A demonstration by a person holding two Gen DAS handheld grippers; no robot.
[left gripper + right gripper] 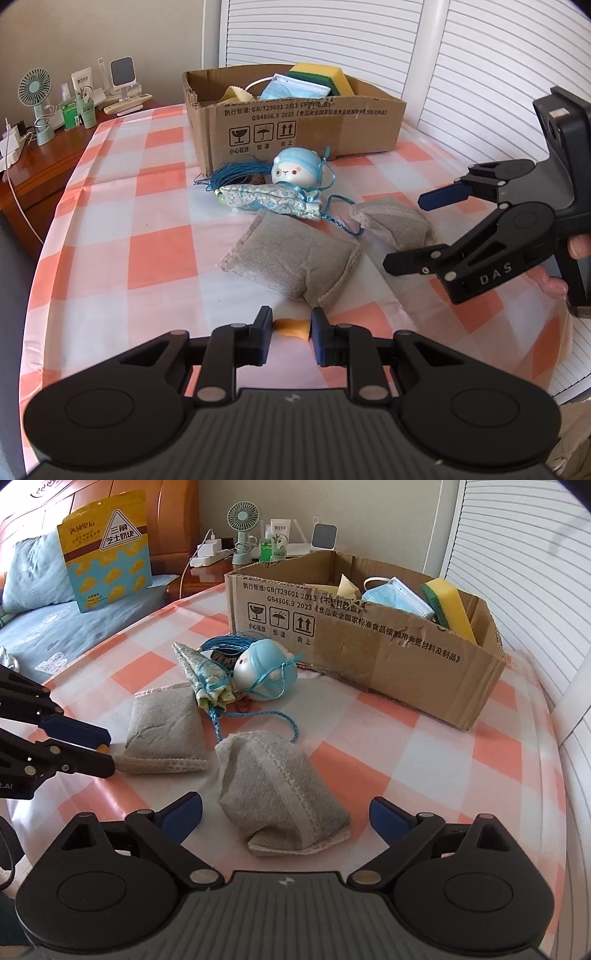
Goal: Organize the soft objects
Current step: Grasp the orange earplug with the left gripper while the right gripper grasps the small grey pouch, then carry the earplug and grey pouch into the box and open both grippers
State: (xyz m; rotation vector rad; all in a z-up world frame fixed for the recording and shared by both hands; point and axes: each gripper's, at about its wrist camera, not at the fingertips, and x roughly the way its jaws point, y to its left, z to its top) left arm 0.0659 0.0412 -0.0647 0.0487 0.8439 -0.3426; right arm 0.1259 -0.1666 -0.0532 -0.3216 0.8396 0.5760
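Two grey fabric sachets lie on the checked cloth. One sachet (284, 794) sits between the fingers of my right gripper (286, 814), which is open, its blue pads clear of the fabric on both sides. The other sachet (295, 258) lies just beyond my left gripper (291, 332), shut on a small orange-yellow piece (291, 326) that spans the gap between its pads. A round blue toy (297, 170), a blue brocade pouch (269, 201) and a blue cord lie in front of the cardboard box (295, 129), which holds face masks, a yellow-green sponge and a yellow cloth.
White louvred doors (517, 572) stand behind and to the right of the table. A wooden nightstand (44, 162) carries a small fan, bottles and a charger. A yellow snack bag (107, 550) stands on the bed at left. The left gripper (109, 753) reaches in beside the far sachet.
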